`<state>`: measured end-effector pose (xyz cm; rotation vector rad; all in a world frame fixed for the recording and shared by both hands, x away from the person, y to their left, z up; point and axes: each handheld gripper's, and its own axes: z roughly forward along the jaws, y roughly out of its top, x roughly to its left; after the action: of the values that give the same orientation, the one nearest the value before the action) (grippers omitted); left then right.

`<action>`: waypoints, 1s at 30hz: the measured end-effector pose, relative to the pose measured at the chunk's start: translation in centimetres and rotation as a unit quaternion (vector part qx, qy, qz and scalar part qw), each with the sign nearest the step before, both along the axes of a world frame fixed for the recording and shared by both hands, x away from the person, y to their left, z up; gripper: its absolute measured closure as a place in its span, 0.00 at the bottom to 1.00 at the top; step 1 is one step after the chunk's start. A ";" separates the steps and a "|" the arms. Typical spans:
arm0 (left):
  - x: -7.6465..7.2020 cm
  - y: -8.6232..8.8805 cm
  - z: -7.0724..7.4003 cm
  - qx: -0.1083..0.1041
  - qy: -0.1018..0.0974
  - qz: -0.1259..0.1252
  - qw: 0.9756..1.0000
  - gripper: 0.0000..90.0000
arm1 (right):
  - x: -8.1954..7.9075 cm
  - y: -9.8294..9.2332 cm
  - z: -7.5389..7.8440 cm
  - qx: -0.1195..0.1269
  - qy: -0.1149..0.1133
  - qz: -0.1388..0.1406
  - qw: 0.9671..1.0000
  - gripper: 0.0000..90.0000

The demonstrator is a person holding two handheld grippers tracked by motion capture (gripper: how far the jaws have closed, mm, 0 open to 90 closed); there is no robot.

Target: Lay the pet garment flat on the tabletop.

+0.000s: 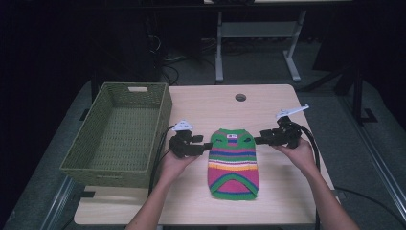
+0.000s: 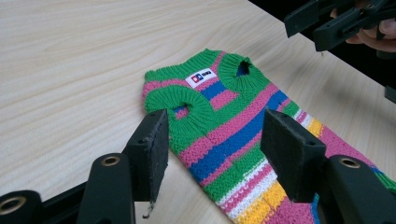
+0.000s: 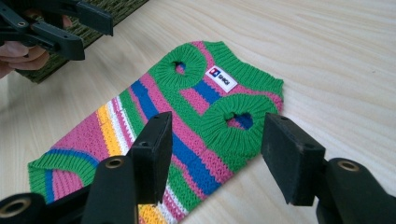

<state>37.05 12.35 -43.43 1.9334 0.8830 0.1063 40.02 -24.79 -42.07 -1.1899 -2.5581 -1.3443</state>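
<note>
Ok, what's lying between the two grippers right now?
The striped knitted garment lies flat on the table; its collar end sits between the left gripper and right gripper, both open, in the high view.

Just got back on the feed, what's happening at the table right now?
A person holds a gripper in each hand over a small striped knitted sweater lying flat on the table. The left gripper and right gripper sit at either side of its collar end, both with jaws open, neither gripping it. A green woven basket stands to the left, with nothing visible inside.
</note>
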 end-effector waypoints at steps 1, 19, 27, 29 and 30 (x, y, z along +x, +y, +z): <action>-0.1 0.0 0.0 0.000 -0.001 0.000 1.000 0.45 | -0.1 -0.1 0.0 0.000 0.000 0.000 1.000 0.47; -2.3 0.2 0.4 -0.002 -0.012 -0.020 1.000 0.40 | -2.2 -1.9 -0.1 0.011 0.006 0.009 1.000 0.44; -3.0 0.0 0.5 -0.002 -0.014 -0.027 1.000 0.39 | -3.1 -2.7 -0.4 0.010 0.011 0.010 1.000 0.42; -3.1 0.1 0.4 0.001 -0.016 -0.028 0.999 0.38 | -3.4 -2.9 -0.4 0.010 0.008 0.008 1.000 0.42; -3.2 0.1 0.4 0.002 -0.015 -0.027 1.000 0.38 | -3.5 -2.9 -0.5 0.009 0.006 0.009 1.000 0.42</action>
<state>33.81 12.46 -43.04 1.9525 0.8112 0.1046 36.53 -27.71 -42.57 -1.1667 -2.5361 -1.3508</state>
